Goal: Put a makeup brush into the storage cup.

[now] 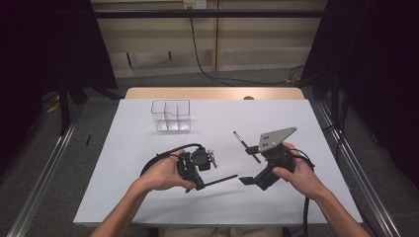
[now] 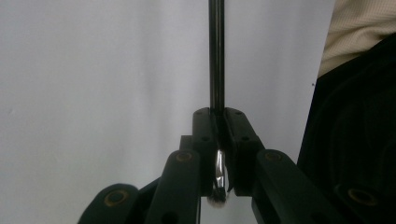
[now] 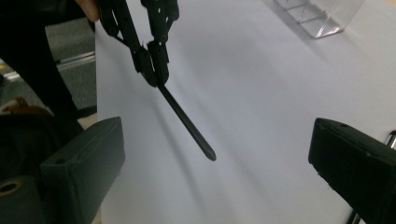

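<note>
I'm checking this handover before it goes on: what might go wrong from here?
1. The left tool clamps the makeup brush near its bristle end, so the long handle sticks out unsupported and may pivot or slip when touched.
2. The right tool stands wide open, facing the handle tip; closing off-centre might knock the brush aside instead of catching it.
3. A second brush lies on the table close by the right tool and may get bumped.
</note>
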Demonstrator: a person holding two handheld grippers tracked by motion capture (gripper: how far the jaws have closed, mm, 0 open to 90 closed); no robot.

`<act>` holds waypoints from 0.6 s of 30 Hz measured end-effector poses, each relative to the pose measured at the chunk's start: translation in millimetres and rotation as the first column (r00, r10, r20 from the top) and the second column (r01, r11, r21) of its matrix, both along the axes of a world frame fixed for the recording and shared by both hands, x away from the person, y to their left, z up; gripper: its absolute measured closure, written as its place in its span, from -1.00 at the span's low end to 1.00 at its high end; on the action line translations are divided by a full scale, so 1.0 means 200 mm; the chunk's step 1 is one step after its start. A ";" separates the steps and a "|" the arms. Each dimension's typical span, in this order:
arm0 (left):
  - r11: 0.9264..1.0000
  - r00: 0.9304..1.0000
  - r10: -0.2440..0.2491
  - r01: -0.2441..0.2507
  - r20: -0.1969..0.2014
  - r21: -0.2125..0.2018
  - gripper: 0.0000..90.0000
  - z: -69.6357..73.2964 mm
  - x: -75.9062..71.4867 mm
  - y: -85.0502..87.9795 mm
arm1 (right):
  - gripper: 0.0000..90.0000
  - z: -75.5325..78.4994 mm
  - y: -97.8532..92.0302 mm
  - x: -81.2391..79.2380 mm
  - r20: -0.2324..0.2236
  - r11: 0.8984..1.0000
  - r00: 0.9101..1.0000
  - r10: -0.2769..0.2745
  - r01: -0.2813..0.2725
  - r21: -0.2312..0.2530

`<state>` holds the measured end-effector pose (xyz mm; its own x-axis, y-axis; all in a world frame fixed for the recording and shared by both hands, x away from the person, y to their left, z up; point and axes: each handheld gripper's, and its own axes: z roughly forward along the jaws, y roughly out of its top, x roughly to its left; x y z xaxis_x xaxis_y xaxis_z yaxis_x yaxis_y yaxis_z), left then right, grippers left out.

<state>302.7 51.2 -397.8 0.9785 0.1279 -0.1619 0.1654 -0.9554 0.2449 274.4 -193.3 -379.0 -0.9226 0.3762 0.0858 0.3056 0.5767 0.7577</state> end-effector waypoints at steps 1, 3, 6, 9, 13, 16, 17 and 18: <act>1.000 1.000 0.000 0.000 0.000 0.002 0.86 0.00 0.00 0.00 | -0.92 0.00 0.01 0.00 -0.011 1.000 1.000 0.016 -0.016 -0.021; 1.000 1.000 -0.003 0.003 -0.002 0.004 0.86 0.00 0.00 0.00 | -0.92 -0.01 0.02 0.01 -0.031 0.998 0.999 0.034 -0.036 -0.052; 1.000 1.000 0.007 -0.007 0.008 0.002 0.86 0.00 -0.01 -0.01 | -0.90 -0.03 0.04 0.02 -0.070 0.989 0.994 0.080 -0.087 -0.117; 1.000 1.000 -0.007 0.007 0.008 0.013 0.86 0.00 -0.01 -0.01 | -0.88 -0.03 0.06 0.03 -0.088 0.981 0.989 0.115 -0.128 -0.148; 1.000 1.000 -0.020 0.019 0.009 0.024 0.86 0.00 -0.01 -0.01 | -0.86 -0.04 0.09 0.04 -0.104 0.965 0.985 0.139 -0.159 -0.208; 1.000 1.000 -0.011 0.011 0.006 0.024 0.86 0.00 -0.01 -0.01 | -0.82 -0.05 0.13 0.05 -0.142 0.935 0.976 0.163 -0.199 -0.294; 1.000 1.000 -0.012 0.012 0.006 0.025 0.86 0.00 -0.01 -0.01 | -0.82 -0.06 0.14 0.05 -0.148 0.931 0.975 0.162 -0.201 -0.305; 1.000 1.000 -0.012 0.012 0.006 0.025 0.86 0.00 -0.01 -0.01 | -0.80 -0.07 0.15 0.06 -0.161 0.924 0.973 0.164 -0.209 -0.320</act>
